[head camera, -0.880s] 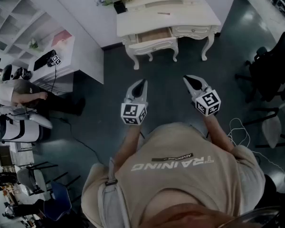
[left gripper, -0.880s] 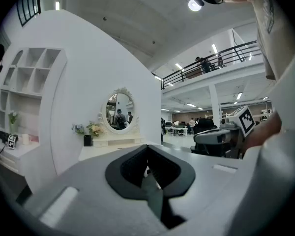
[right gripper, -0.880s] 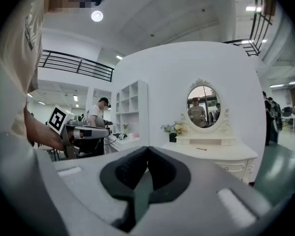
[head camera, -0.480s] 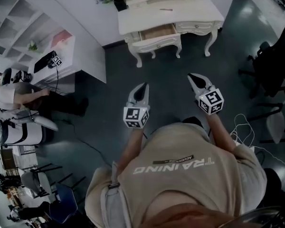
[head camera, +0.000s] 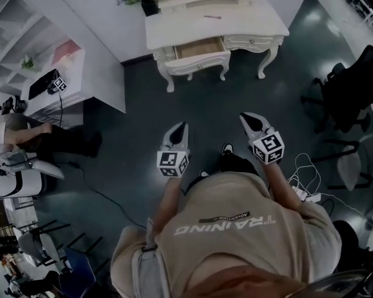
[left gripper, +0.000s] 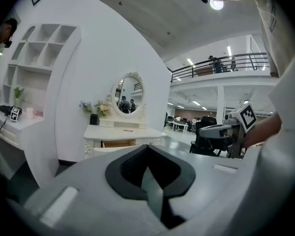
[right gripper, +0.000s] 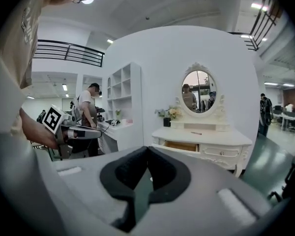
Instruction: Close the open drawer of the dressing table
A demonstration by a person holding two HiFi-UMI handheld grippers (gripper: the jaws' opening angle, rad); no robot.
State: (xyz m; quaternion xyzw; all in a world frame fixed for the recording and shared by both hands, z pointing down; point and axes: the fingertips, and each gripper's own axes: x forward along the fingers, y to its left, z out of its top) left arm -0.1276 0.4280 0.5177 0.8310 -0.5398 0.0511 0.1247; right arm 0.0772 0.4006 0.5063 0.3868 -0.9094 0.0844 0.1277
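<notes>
The white dressing table (head camera: 236, 23) stands against the far wall, a stretch of floor away from me. Its left drawer (head camera: 199, 49) is pulled out and shows a wooden inside. My left gripper (head camera: 180, 128) and right gripper (head camera: 245, 118) hover side by side over the dark floor, both pointing at the table, both shut and holding nothing. The left gripper view has the table (left gripper: 125, 132) with its drawer (left gripper: 119, 143) beyond the closed jaws (left gripper: 147, 147). The right gripper view shows the table (right gripper: 206, 137) and the drawer (right gripper: 182, 145) past its jaws (right gripper: 147, 149).
A white counter with shelves (head camera: 81, 61) juts out at the left, where a person (head camera: 18, 135) sits. Office chairs (head camera: 348, 98) and loose cables (head camera: 304, 172) lie to the right. A flower pot (head camera: 150, 5) and an oval mirror (right gripper: 197, 92) are on the table.
Both grippers sit a little lower in the head view than before, and the person's shoes now show between them. The drawer stays open.
</notes>
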